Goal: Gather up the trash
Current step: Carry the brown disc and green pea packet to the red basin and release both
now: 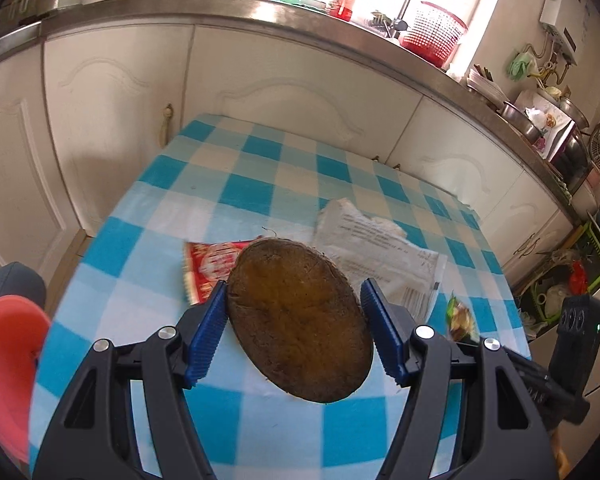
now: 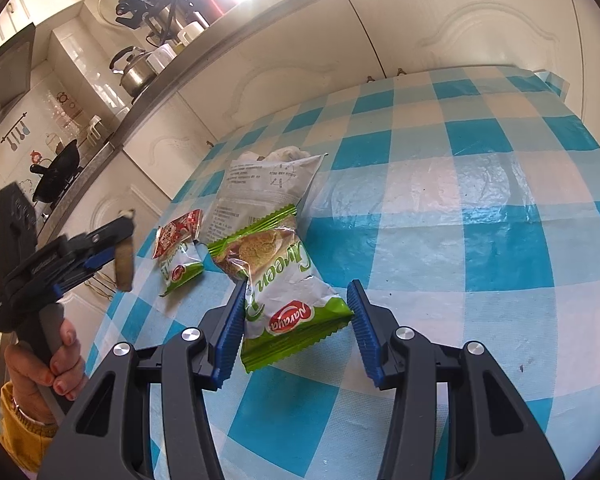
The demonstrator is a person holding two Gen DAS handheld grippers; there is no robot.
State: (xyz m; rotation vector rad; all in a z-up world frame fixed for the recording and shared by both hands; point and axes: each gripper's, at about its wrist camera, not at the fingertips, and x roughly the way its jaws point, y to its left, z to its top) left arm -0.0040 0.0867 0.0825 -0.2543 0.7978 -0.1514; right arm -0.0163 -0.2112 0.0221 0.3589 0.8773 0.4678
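Observation:
My left gripper is shut on a brown oval peel slab and holds it above the checkered table; it also shows edge-on in the right wrist view. My right gripper is open around a green and white snack wrapper lying on the table; its jaws stand on either side, not pressing it. A red and green wrapper lies left of it, also seen in the left wrist view. A white printed bag lies behind, and shows in the left wrist view.
The blue-and-white checkered tablecloth covers a small table against white cabinets. A red bin stands at the table's left side. A steel countertop with kitchenware runs behind.

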